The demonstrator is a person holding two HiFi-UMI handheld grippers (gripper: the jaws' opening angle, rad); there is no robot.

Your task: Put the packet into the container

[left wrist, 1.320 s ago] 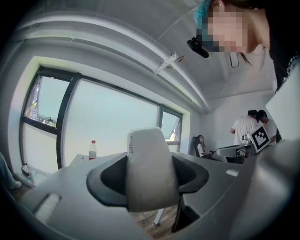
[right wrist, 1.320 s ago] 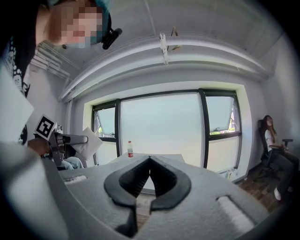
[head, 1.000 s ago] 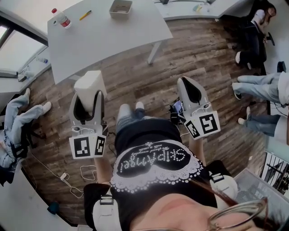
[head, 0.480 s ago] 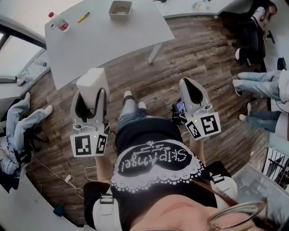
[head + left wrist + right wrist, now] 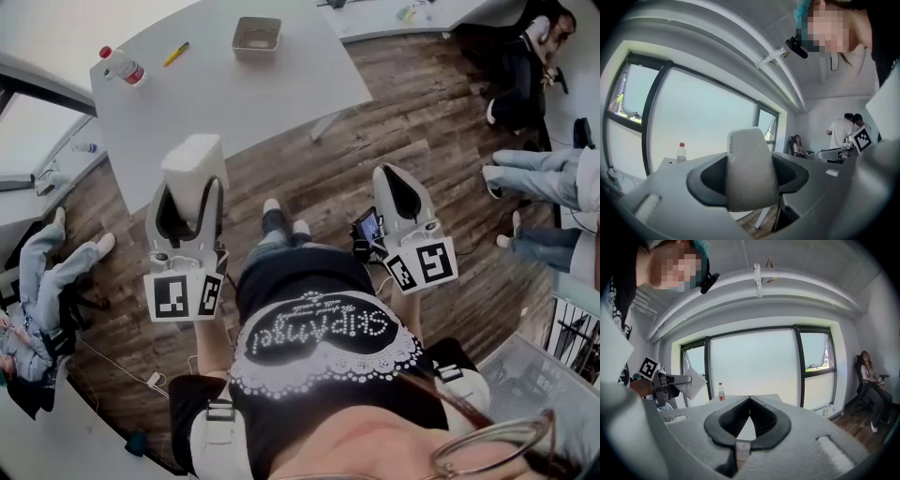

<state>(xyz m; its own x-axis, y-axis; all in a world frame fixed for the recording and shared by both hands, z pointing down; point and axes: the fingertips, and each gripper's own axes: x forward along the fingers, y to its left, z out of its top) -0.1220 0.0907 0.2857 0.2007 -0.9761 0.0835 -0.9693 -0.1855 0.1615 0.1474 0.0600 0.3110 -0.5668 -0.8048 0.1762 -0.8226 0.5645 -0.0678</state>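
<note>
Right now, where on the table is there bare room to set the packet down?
The table's whole near half is bare, from the row of bottle, pen and container to the near edge. A gap also lies between pen and container. Only the far side is occupied.

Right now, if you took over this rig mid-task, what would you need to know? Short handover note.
Left gripper: shut on the white packet, held over the floor, short of the table.
Right gripper: shut, empty.
Container: on the table's far side.
Done: packet grasped.
Left to do: carry it to the container and release.
</note>
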